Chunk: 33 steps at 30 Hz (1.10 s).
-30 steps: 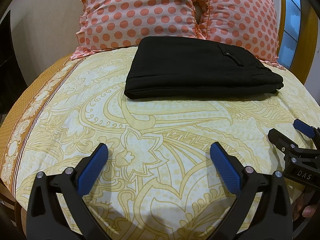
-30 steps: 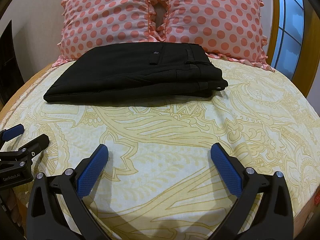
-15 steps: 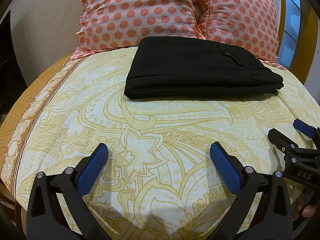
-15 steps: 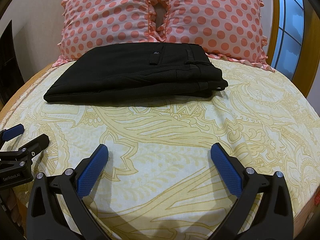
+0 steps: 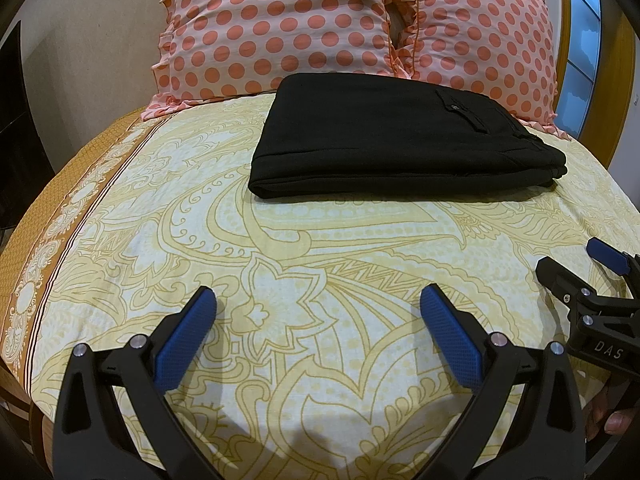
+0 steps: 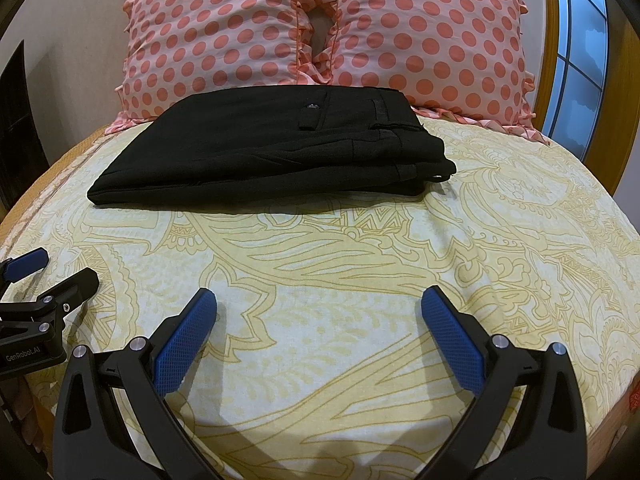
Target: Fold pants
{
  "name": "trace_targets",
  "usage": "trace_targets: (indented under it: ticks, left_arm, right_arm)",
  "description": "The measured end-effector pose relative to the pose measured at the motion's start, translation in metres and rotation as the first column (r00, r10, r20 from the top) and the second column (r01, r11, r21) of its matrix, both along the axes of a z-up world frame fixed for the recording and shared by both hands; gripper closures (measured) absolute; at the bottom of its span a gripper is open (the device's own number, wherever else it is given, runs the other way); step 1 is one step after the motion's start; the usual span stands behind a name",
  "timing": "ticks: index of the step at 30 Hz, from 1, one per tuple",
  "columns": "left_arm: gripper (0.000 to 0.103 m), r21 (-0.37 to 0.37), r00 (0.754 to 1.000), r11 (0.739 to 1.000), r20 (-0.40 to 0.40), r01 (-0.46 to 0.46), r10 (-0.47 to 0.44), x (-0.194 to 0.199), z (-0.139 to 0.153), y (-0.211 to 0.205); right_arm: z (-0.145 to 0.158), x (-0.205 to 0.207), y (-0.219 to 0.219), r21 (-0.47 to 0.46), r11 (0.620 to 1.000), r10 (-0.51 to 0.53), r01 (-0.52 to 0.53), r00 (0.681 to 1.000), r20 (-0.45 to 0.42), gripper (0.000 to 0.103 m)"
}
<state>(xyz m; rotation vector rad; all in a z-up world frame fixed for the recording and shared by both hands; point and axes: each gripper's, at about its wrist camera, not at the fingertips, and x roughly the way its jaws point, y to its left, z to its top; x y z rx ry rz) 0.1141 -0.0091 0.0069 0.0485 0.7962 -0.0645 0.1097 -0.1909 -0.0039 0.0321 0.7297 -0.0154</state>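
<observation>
Black pants (image 5: 400, 140) lie folded in a flat rectangle on the yellow patterned bed sheet (image 5: 320, 248), just in front of the pillows. They also show in the right wrist view (image 6: 272, 148), with the waistband and a button at the right end. My left gripper (image 5: 318, 300) is open and empty, low over the sheet, well short of the pants. My right gripper (image 6: 319, 300) is open and empty, also short of the pants. Each gripper shows at the edge of the other's view: the right one (image 5: 572, 264) and the left one (image 6: 52, 268).
Two pink pillows with orange dots (image 5: 280, 24) (image 6: 432, 36) stand behind the pants. A window with a wooden frame (image 6: 576, 40) is at the right. The orange bed border (image 5: 44, 248) runs down the left edge. Bare sheet lies between grippers and pants.
</observation>
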Motion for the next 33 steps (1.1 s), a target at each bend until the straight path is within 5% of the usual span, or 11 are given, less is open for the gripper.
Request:
trace_targets:
  ticks: [33]
  left_arm:
    - [0.002, -0.004, 1.000, 1.000, -0.020, 0.007, -0.007, -0.0001, 0.0005, -0.0009]
  right_arm:
    - [-0.0003, -0.0001, 0.0006, 0.000, 1.000, -0.002, 0.002, 1.000, 0.002, 0.001]
